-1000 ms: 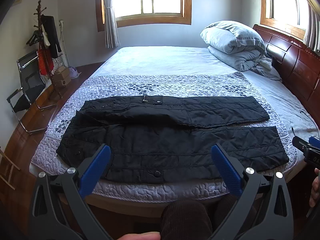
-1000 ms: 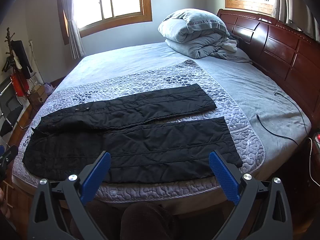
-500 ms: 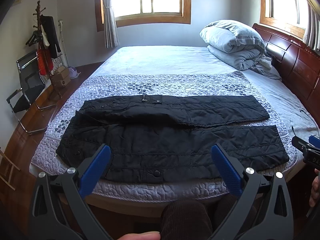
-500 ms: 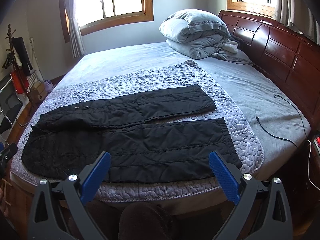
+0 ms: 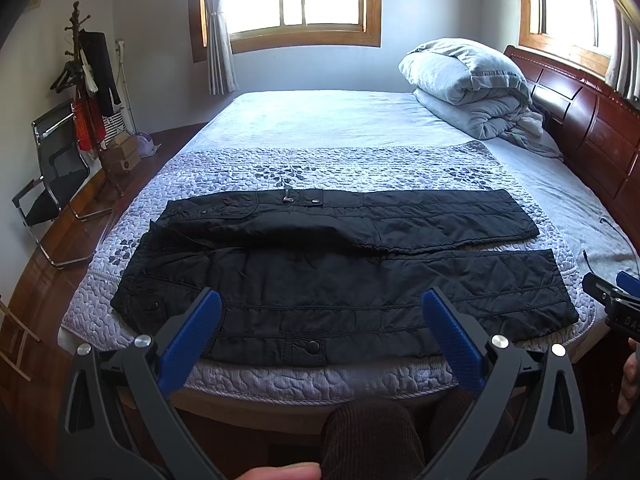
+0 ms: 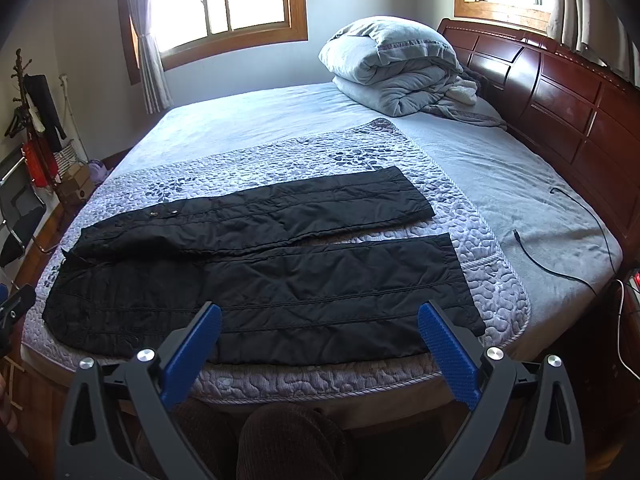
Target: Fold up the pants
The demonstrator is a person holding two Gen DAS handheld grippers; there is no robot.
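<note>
Black quilted pants [image 5: 340,272] lie flat on the bed's patterned quilt [image 5: 320,164], waist to the left, the two legs spread apart and pointing right. They also show in the right wrist view [image 6: 260,276]. My left gripper [image 5: 322,316] is open and empty, held in front of the near bed edge over the near leg's waist part. My right gripper [image 6: 318,330] is open and empty, in front of the near leg's cuff end. Neither touches the pants.
A folded grey duvet [image 5: 468,84] lies at the far right by the wooden headboard [image 6: 568,92]. A black cable [image 6: 560,240] lies on the sheet at right. A chair [image 5: 52,184] and coat rack [image 5: 88,72] stand left. My knees [image 6: 280,440] are below.
Both views have shifted very slightly; the pants and both open grippers stand as before.
</note>
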